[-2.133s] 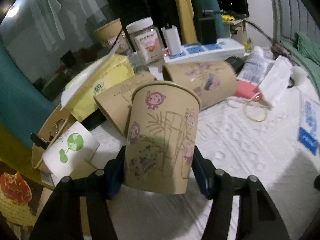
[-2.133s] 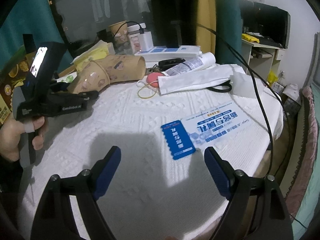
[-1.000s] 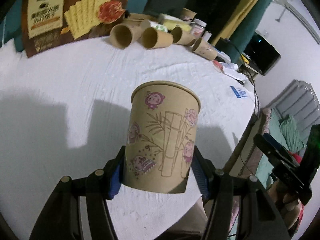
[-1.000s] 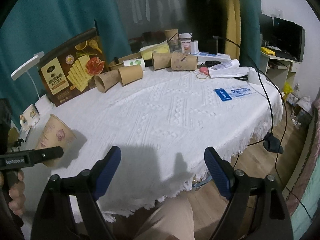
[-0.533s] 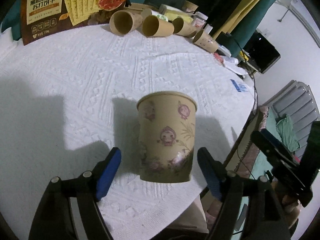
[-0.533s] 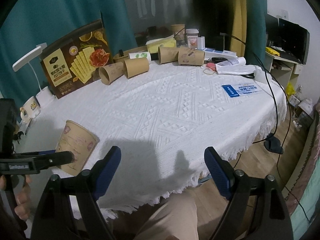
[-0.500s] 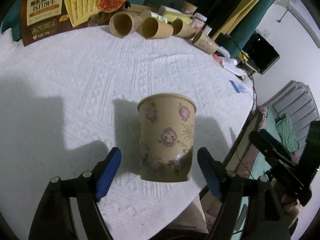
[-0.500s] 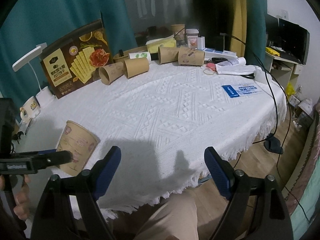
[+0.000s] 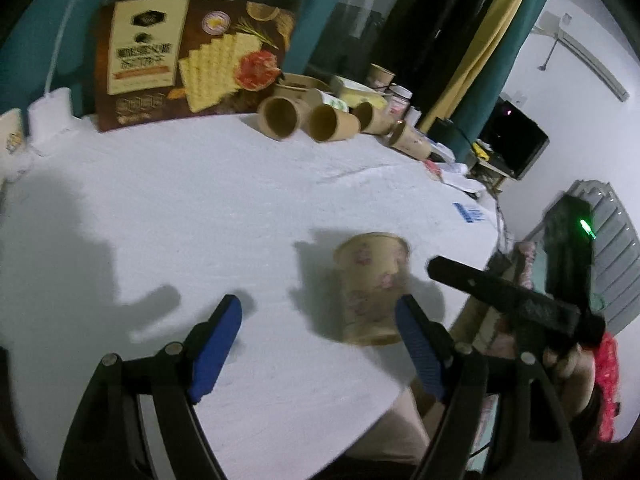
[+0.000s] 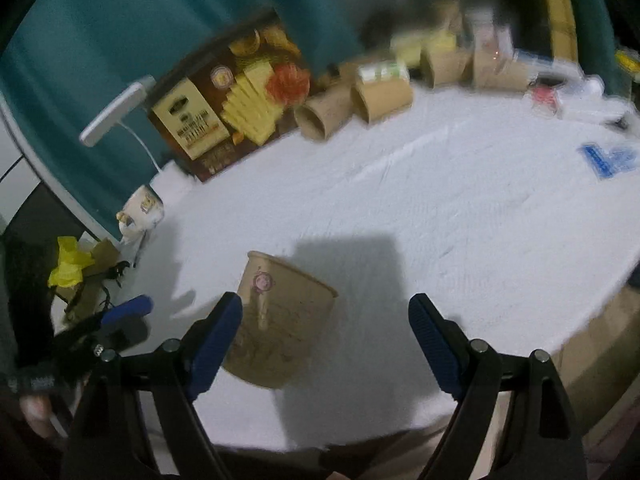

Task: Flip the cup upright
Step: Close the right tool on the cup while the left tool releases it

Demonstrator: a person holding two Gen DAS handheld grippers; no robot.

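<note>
A brown paper cup with pink cartoon prints (image 9: pixel 374 286) stands upright, mouth up, on the white tablecloth near the table's front edge. It also shows in the right wrist view (image 10: pixel 280 330). My left gripper (image 9: pixel 320 344) is open and empty, drawn back from the cup, which stands just inside its right finger. My right gripper (image 10: pixel 326 340) is open and empty, with the cup close to its left finger. Several more paper cups (image 9: pixel 308 120) lie on their sides at the far side of the table.
A cracker box (image 9: pixel 188 52) stands at the back left. A yellow tissue pack, a jar and a power strip sit behind the lying cups. A blue-and-white leaflet (image 10: pixel 608 158) lies at the right. The table's front edge (image 9: pixel 360 420) is close to both grippers.
My left gripper let go of the cup, leaving it upright on the cloth, then drew back and swung left. My right gripper has moved in towards the cup.
</note>
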